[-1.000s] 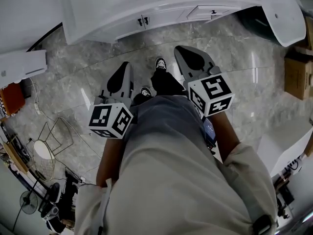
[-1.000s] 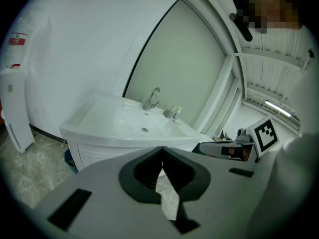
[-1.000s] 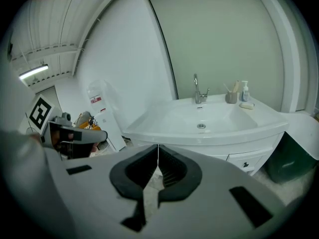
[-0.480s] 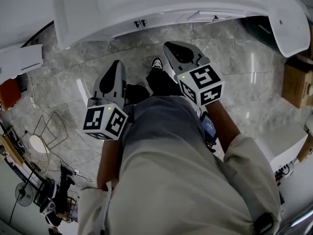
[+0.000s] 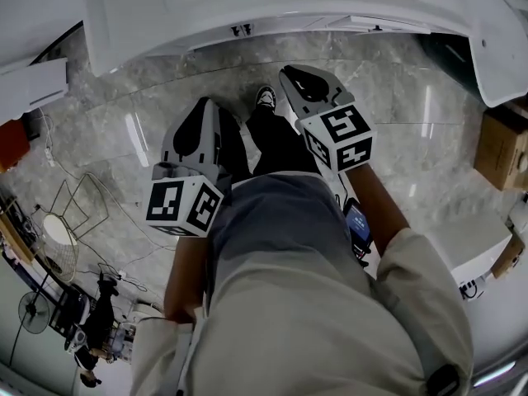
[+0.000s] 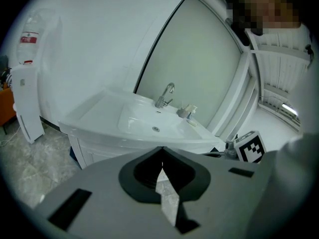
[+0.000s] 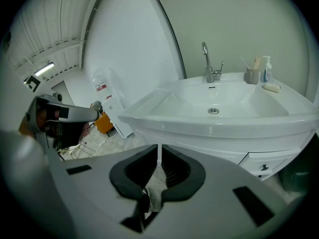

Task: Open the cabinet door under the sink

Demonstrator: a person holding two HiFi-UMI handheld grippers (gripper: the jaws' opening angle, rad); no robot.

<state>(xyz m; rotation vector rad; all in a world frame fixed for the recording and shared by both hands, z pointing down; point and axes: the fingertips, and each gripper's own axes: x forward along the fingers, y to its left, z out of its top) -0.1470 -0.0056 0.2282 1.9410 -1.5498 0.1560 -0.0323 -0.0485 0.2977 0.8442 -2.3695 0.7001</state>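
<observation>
The white sink vanity (image 5: pixel 272 7) fills the top of the head view, and the paired handles of its cabinet doors (image 5: pixel 241 30) show just under the rim. Both grippers hover over the marble floor, short of the cabinet and touching nothing. My left gripper (image 5: pixel 202 106) is shut and empty, pointing at the vanity. To its right my right gripper (image 5: pixel 299 74) is also shut and empty. In the left gripper view the left gripper (image 6: pixel 162 151) faces the basin (image 6: pixel 149 121). From the right gripper (image 7: pixel 158 151) the basin (image 7: pixel 219 108) and a drawer handle (image 7: pixel 264 167) are seen.
A white floor appliance (image 5: pixel 33 89) stands left of the vanity. A cardboard box (image 5: pixel 499 147) and a white box (image 5: pixel 470 238) are at the right. A wire stand (image 5: pixel 78 221) and a fan (image 5: pixel 33 312) are at the left. A faucet (image 7: pixel 209 63) and a cup (image 7: pixel 251 73) are on the sink.
The vanity has come closer at the top of the head view. Both grippers have edged forward toward it and stay shut.
</observation>
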